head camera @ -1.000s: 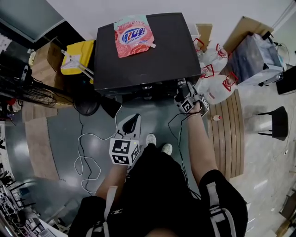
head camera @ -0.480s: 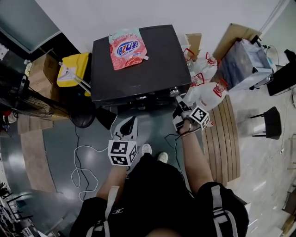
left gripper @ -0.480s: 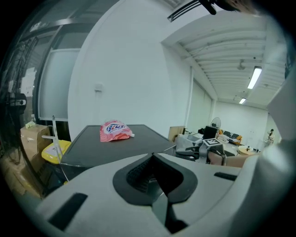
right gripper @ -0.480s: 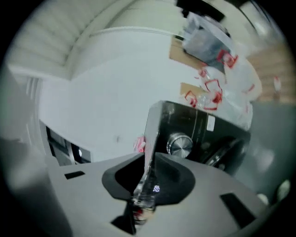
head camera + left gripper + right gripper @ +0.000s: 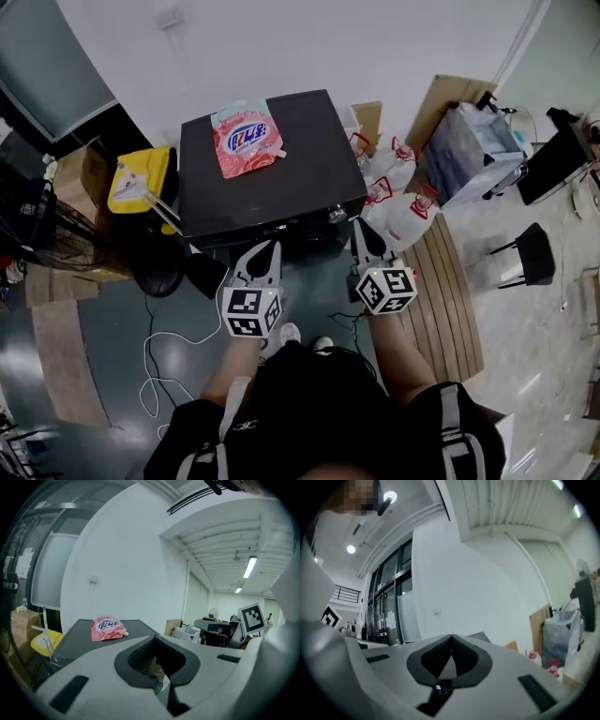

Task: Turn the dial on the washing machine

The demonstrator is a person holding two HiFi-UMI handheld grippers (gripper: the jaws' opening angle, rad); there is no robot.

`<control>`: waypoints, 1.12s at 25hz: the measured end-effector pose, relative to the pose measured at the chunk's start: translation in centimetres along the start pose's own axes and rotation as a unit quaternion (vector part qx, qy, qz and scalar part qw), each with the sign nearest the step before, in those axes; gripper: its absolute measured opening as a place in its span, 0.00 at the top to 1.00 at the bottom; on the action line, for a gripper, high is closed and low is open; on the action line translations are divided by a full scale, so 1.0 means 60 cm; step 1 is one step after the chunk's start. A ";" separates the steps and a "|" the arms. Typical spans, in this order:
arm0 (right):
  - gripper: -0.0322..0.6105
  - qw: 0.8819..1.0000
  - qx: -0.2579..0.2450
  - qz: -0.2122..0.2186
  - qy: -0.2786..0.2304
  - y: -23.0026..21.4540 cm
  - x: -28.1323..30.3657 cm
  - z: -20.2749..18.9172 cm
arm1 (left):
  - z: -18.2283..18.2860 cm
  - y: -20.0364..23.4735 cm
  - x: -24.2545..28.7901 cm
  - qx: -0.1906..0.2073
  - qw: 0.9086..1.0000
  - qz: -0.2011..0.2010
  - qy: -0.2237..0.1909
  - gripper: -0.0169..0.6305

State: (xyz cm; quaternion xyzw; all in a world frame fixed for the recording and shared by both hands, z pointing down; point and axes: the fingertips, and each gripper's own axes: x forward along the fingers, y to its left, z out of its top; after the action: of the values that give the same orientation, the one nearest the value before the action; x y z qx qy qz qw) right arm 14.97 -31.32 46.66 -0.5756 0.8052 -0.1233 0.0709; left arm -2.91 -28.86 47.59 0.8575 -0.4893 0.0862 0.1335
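Down at the front edge of the washing machine [image 5: 281, 178], towards its right corner, you can just make out the dial [image 5: 337, 215] as a small silvery knob in the head view. It's at roughly 10 o'clock from the right gripper [image 5: 360, 230], close by but not touching it.

That gripper's jaws are closing right up, tips together, with nothing between them. The left gripper [image 5: 270, 248] is clenched on nothing too. It hangs near the middle of the front panel, around 8 o'clock from the dial.

So my read is that nobody has hold of the knob right now. From these views I can't say whether it has been turned or not.

If the turn is still to do, here's how I'd go about it:

- Spread the right jaws before moving in. Shut tips will only poke the knob.
- Come at the panel square on, so one pad lands on each side of the dial instead of catching its edge.
- Squeeze firmly, since a smooth little knob looks likely to slip.
- Roll the wrist around the knob's own axis and don't drag sideways.
- Keep the left gripper parked where it is.

The pink detergent pouch [image 5: 246, 138], up at 11 o'clock on the lid, is well out of the way. The white bags [image 5: 408, 217] at 3 o'clock of the dial are near the elbow side, so watch the swing.
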 end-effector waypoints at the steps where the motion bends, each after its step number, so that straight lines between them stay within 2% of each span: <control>1: 0.94 1.000 -0.021 -0.006 -0.011 0.008 -0.007 0.017 | 0.007 -0.002 0.000 0.003 1.000 -0.003 -0.004 0.97; 4: 0.94 0.996 -0.085 -0.013 -0.029 0.034 -0.025 0.043 | 0.024 -0.012 0.000 0.011 1.000 -0.010 -0.014 0.97; 7: 0.94 0.992 -0.120 -0.008 -0.034 0.054 -0.036 0.052 | 0.038 -0.018 -0.004 0.017 1.000 -0.015 -0.021 0.97; 28: 0.94 0.992 -0.118 0.008 -0.042 0.074 -0.032 0.052 | 0.055 -0.018 -0.011 0.030 0.999 -0.022 -0.027 0.97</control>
State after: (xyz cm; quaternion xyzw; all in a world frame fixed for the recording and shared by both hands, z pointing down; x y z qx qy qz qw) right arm 12.33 -28.50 42.37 -0.5783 0.8150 -0.0028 0.0373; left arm -2.27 -28.85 44.11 0.8738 -0.4707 0.0746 0.0964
